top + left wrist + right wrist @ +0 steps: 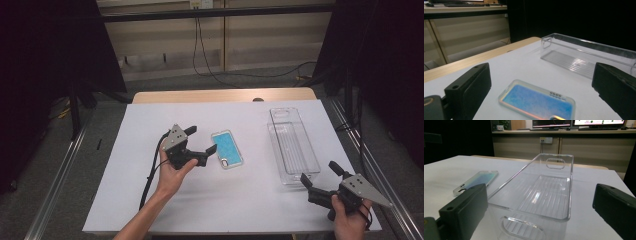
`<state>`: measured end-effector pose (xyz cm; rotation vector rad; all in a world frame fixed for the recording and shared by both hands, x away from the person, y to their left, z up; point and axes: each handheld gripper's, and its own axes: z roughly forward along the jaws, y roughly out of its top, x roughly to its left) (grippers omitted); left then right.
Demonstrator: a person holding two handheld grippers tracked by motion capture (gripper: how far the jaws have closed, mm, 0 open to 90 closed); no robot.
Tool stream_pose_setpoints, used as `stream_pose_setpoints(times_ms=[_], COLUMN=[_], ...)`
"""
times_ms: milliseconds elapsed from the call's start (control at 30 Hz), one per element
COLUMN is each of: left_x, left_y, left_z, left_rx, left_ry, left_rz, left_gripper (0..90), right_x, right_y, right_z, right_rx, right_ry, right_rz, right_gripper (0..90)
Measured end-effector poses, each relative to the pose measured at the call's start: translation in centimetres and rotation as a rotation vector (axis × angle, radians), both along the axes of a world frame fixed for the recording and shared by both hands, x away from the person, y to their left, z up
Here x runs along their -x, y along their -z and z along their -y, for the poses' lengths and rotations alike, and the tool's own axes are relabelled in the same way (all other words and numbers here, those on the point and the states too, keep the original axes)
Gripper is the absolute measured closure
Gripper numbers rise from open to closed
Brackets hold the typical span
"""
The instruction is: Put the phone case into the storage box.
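Note:
A blue phone case (227, 149) with a clear rim lies flat near the middle of the white table. My left gripper (201, 140) hovers just left of it, open, its jaws wide apart with nothing between them. From the left gripper view the phone case (537, 101) lies just ahead of the jaws. A clear plastic bin (293, 145), long and empty, stands to the right of the case. My right gripper (320, 173) is open at the bin's near end by the table's front right corner. In the right gripper view the bin (541, 192) stretches away and the case (476, 181) lies to its left.
The white sheet (150, 200) covers a wooden table (200, 96) whose far edge shows. Black stands and cables sit on the floor beyond. A wall with a counter and monitors (574, 123) is behind the table.

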<state>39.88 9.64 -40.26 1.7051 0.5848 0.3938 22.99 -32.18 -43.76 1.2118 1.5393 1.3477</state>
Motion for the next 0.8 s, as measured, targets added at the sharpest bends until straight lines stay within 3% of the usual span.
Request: stream_pose_setpoints(times_ms=[267, 367, 600, 667, 800], left_x=[-1.0, -1.4, -2.3, -2.7, -3.2], left_y=[-0.2, -0.2, -0.2, -0.1, 0.2], left_z=[1.4, 1.8, 2.7, 2.8, 3.1], left_rx=[0.006, 0.031, 0.007, 0.028, 0.026], left_ry=[0.018, 0.018, 0.022, 0.026, 0.02], left_rz=[0.02, 0.017, 0.029, 0.02, 0.013], left_gripper=[2.6, 2.8, 3.2, 4.6, 5.0], right_x=[0.0, 0.1, 0.1, 0.1, 0.1], right_y=[0.0, 0.0, 0.0, 0.0, 0.0], right_z=[0.0, 0.0, 0.0, 0.0, 0.1], right_rx=[0.002, 0.003, 0.003, 0.004, 0.003], right_ry=[-0.002, -0.003, -0.005, -0.003, -0.002], right_rz=[0.002, 0.002, 0.003, 0.004, 0.004], right_gripper=[0.0, 0.0, 0.0, 0.0, 0.0])
